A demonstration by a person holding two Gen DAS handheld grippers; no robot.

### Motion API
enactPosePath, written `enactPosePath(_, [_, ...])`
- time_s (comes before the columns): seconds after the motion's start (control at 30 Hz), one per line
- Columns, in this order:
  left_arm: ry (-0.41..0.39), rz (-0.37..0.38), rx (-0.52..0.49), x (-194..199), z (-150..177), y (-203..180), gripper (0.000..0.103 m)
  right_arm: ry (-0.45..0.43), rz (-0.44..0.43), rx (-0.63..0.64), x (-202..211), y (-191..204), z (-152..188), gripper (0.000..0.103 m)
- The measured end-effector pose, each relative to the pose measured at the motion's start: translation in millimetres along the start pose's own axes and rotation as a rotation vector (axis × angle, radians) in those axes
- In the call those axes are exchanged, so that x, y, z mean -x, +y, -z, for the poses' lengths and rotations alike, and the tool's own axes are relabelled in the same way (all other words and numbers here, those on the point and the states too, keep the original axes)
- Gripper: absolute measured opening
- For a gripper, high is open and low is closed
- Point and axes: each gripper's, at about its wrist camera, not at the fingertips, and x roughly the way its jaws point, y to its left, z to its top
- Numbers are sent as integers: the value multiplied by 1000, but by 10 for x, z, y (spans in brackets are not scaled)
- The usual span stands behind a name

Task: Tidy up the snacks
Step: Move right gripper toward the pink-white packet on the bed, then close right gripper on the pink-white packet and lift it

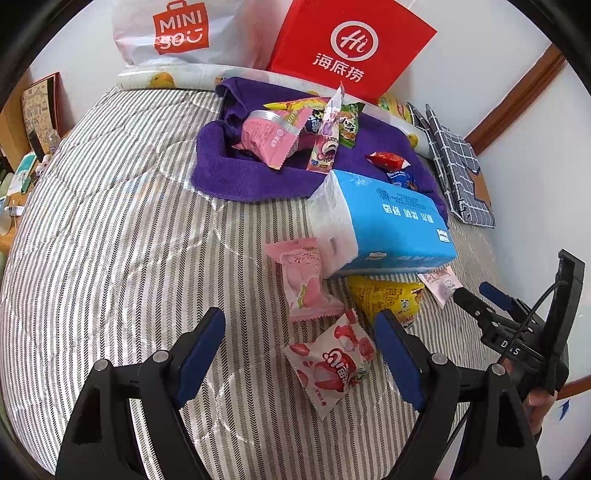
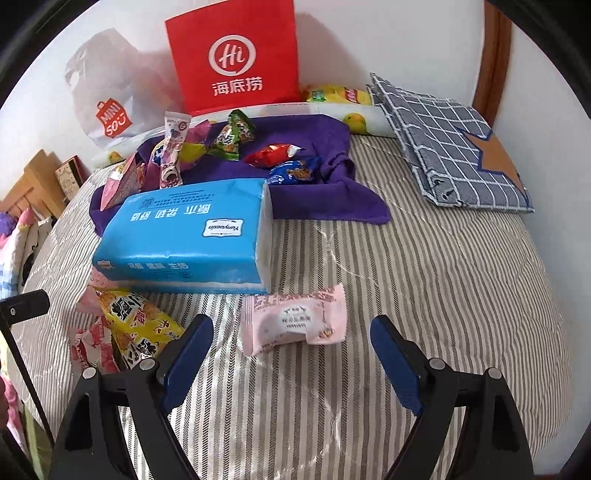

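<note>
Several snack packets lie heaped on a purple towel [image 1: 229, 173] at the back of a striped bed. A blue tissue pack [image 1: 388, 229] lies in front of it. My left gripper [image 1: 303, 325] stands open above a strawberry-print packet [image 1: 332, 365], with a pink packet [image 1: 306, 280] and a yellow packet [image 1: 384, 295] just beyond. My right gripper [image 2: 291, 332] is open too, and a pale pink packet [image 2: 295, 321] lies on the bed between and just beyond its fingertips, untouched. The right gripper [image 1: 476, 295] also shows at the right edge of the left wrist view.
A red paper bag [image 1: 351, 48] and a white shopping bag [image 1: 177, 33] lean on the wall behind the towel. A blue checked cloth [image 2: 443, 155] lies at the back right. A wooden shelf [image 1: 22, 122] borders the bed's left side. The tissue pack [image 2: 184, 236] crowds the loose packets.
</note>
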Motion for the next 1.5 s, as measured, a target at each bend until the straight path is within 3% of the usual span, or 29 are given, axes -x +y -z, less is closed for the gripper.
enactPosePath(0.2, [-4, 3, -3, 3, -17, -9, 82, 48, -16, -8, -253, -64, -11, 87])
enactPosePath(0.37, [-2, 38, -8, -22, -32, -25, 82, 92, -103, -57, -423, -166, -16, 87])
enactPosePath(0.83, [20, 57, 5, -149, -76, 40, 82, 40, 3, 18, -509, -8, 40, 89])
enactPosePath(1.13, [20, 41, 29, -117, -19, 137, 82, -3, 4, 43, -452, 43, 73, 62])
enactPosePath(1.2, [19, 38, 35, -103, 0, 157, 82, -2, 0, 40, -433, 38, 80, 52])
enactPosePath(1.33, [17, 28, 32, -79, 34, 164, 82, -6, -41, 14, -371, -15, 94, 52])
enactPosePath(1.5, [24, 17, 29, -91, 83, 129, 82, -32, -29, 3, -247, -63, 108, 52])
